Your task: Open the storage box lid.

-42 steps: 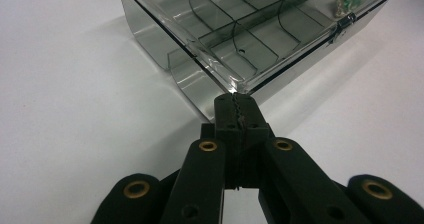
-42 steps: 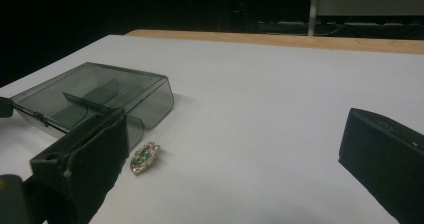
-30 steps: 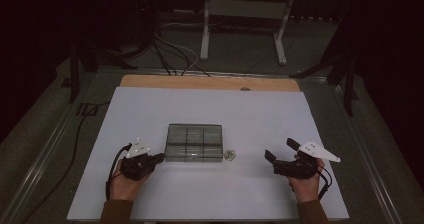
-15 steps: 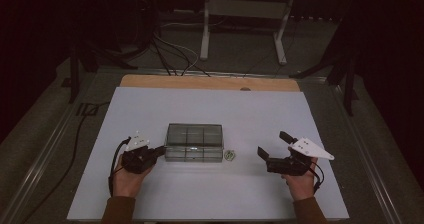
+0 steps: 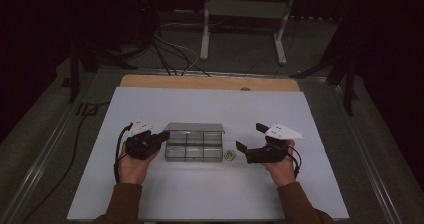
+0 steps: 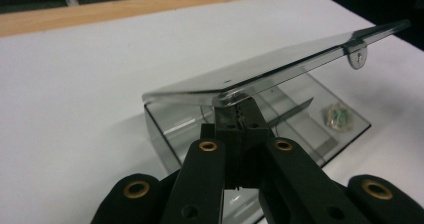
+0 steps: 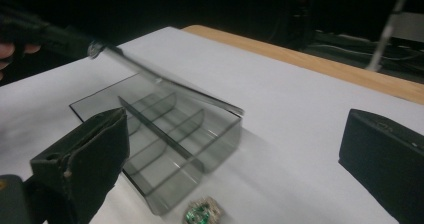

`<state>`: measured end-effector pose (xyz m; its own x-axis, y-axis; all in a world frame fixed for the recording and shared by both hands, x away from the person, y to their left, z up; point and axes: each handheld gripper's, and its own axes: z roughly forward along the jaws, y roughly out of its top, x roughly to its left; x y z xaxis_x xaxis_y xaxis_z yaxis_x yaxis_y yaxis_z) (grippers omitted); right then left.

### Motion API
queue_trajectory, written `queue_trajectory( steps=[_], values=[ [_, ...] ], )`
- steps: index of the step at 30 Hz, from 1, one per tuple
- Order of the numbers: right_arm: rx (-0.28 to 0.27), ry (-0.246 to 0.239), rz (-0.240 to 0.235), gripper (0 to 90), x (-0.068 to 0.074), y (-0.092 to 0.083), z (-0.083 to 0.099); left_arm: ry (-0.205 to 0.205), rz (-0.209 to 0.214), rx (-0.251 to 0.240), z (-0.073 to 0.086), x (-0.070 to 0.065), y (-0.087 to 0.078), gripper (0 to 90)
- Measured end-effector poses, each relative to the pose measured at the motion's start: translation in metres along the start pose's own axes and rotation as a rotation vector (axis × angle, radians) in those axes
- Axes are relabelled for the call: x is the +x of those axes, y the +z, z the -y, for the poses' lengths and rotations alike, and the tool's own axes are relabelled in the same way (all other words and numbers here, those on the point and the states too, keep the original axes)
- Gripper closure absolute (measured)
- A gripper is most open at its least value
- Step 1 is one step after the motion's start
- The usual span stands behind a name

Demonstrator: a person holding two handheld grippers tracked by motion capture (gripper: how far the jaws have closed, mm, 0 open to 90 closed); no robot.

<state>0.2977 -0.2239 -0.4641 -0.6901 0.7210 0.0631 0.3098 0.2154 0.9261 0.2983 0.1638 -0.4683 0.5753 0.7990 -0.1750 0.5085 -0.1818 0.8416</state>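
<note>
At centre frame in the high view, a clear box (image 5: 194,145) is sitting on the white surface (image 5: 150,199), its inside split by dividers into compartments. The left tool (image 5: 162,135), at the box's left end, is pinching the corner of the lid (image 5: 196,128) with jaws closed tight; the left gripper view is showing the lid (image 6: 280,64) tilting up off the box (image 6: 165,124) at that end. The right tool (image 5: 248,136) is hovering right of centre, its jaws standing wide apart and holding nothing. A small greenish item (image 5: 229,155) is lying on the surface just beside the box's right end, between box and right tool. In the right gripper view the same item (image 7: 201,213) is lying at the lower edge, near the box (image 7: 165,129).
</note>
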Motion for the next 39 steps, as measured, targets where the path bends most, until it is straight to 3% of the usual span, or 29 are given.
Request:
queue_trajectory(
  steps=[5,12,15,17,18,20,25,27,30,32,34,38,39],
  values=[
    [0.02,-0.039,-0.034,2.0,0.006,0.022,-0.01,-0.009,-0.008,-0.016,-0.009,-0.001,0.004,90.0],
    [0.07,-0.093,-0.039,9.8,0.011,0.056,-0.018,-0.024,-0.013,-0.034,-0.015,-0.002,0.007,90.0],
    [0.099,-0.11,-0.042,19.9,0.011,0.074,-0.018,-0.03,-0.009,-0.037,-0.016,-0.002,0.008,90.0],
    [0.134,-0.142,-0.033,33.7,0.01,0.09,-0.015,-0.025,-0.007,-0.039,-0.015,-0.002,0.008,90.0],
    [0.134,-0.142,-0.033,33.7,0.01,0.09,-0.015,-0.025,-0.007,-0.039,-0.015,-0.002,0.008,90.0],
    [0.138,-0.17,-0.011,41.7,0.013,0.098,-0.012,-0.013,-0.006,-0.036,-0.015,-0.003,0.007,90.0],
    [0.12,-0.204,-0.006,55.6,0.017,0.101,-0.014,-0.004,0.008,-0.041,-0.015,-0.004,0.006,85.8],
    [0.117,-0.195,-0.011,58.1,0.017,0.1,-0.015,0.009,0.021,-0.046,-0.013,-0.006,0.006,79.5],
    [0.12,-0.193,-0.025,58.4,0.015,0.1,-0.015,0.032,0.024,-0.051,-0.009,-0.011,0.006,63.2],
    [0.123,-0.196,-0.027,58.5,0.015,0.1,-0.015,0.043,0.006,-0.055,-0.007,-0.013,0.006,53.3],
    [0.125,-0.193,-0.029,58.4,0.015,0.1,-0.015,0.049,-0.01,-0.06,-0.001,-0.016,0.005,51.6],
    [0.126,-0.185,-0.029,58.1,0.015,0.1,-0.015,0.03,-0.037,-0.05,0.014,-0.017,0.007,38.3],
    [0.126,-0.18,-0.029,57.9,0.015,0.1,-0.015,0.028,-0.068,-0.04,0.021,-0.017,0.009,35.3]
  ],
)
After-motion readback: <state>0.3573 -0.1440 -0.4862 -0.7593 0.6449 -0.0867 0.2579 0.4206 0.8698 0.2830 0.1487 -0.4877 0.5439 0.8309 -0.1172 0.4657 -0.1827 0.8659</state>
